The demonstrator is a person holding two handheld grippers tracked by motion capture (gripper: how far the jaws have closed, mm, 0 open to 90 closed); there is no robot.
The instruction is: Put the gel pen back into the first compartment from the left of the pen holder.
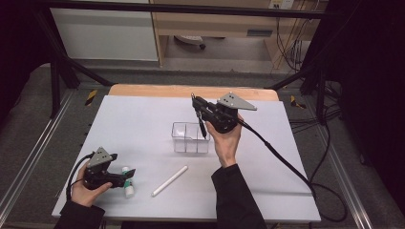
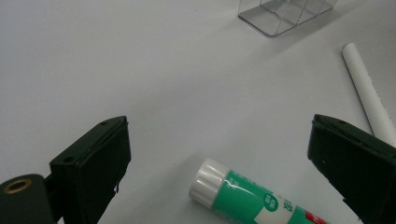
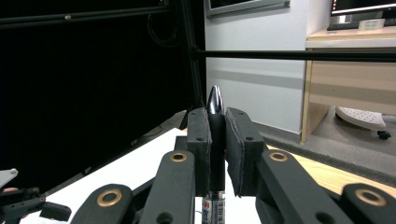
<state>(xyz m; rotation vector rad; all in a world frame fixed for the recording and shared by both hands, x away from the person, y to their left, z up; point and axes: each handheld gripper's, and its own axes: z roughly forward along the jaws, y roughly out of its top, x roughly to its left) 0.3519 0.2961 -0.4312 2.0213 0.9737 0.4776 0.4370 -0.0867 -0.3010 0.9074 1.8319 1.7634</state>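
My right gripper (image 1: 197,106) is shut on a black pen (image 1: 202,128), which hangs tip-down over a clear divided box (image 1: 179,125) at mid-table. In the right gripper view the pads (image 3: 199,135) clamp the pen (image 3: 215,130), whose silver end pokes up above them. At the near left, my left gripper (image 1: 129,176) rests low on the white table with its jaws wide apart. A green and white glue stick (image 2: 243,196) lies flat between them, untouched. A white cylindrical stick (image 1: 169,181) lies on the table to the right of the glue stick.
The white stick (image 2: 366,93) runs close past one jaw in the left gripper view, with the clear box (image 2: 285,14) farther off. Black frame bars (image 1: 191,8) border the table. A cable (image 1: 286,162) trails from the right gripper across the right side.
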